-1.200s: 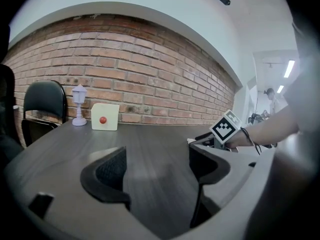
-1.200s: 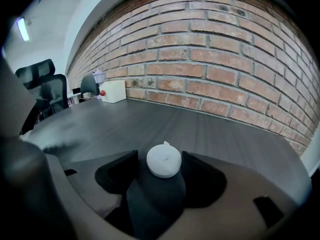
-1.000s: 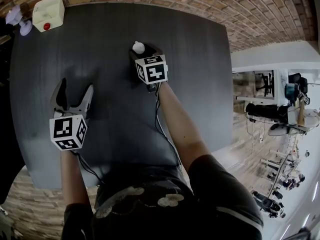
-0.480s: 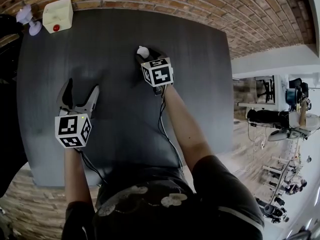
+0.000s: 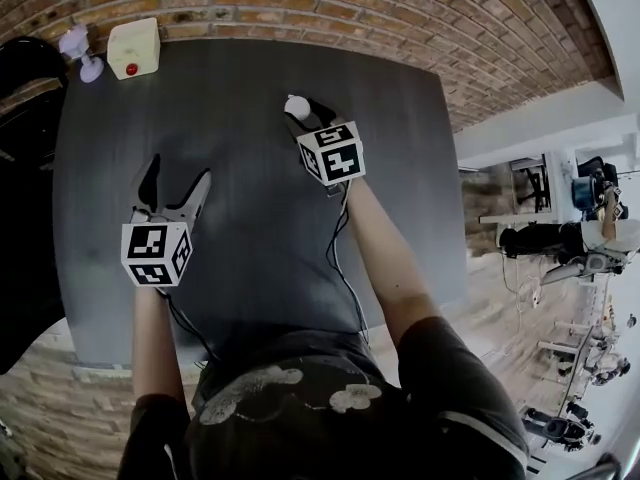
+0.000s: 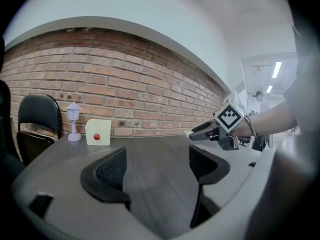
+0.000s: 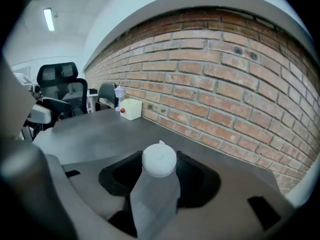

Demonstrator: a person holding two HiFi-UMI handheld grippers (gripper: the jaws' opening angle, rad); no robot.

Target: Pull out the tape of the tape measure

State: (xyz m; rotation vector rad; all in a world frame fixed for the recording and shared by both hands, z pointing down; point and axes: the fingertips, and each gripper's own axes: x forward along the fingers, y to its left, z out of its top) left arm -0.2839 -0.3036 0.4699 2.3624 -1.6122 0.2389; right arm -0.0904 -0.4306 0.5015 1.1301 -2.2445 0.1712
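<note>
You are holding the tape measure (image 7: 159, 160) in your right gripper (image 7: 158, 180). Its jaws have just been closing, and their pads are now pressing on the two sides of the small case. Your left gripper (image 6: 157, 166) is hanging with its jaws wide apart and nothing between them, well apart from the right one, over the dark table (image 5: 250, 78).

I am judging that you are securing the case and that the pulling is not yet begun. The next move is asking you to bring the left jaws to the tape's end and close on it, while the right holds the case steady.

The tape measure is looking like a small round white disc, smooth on top. A little tab is sticking out at its far edge, and this is probably the end to pull. The disc is sitting over the far middle of the table, near the brick wall.
</note>
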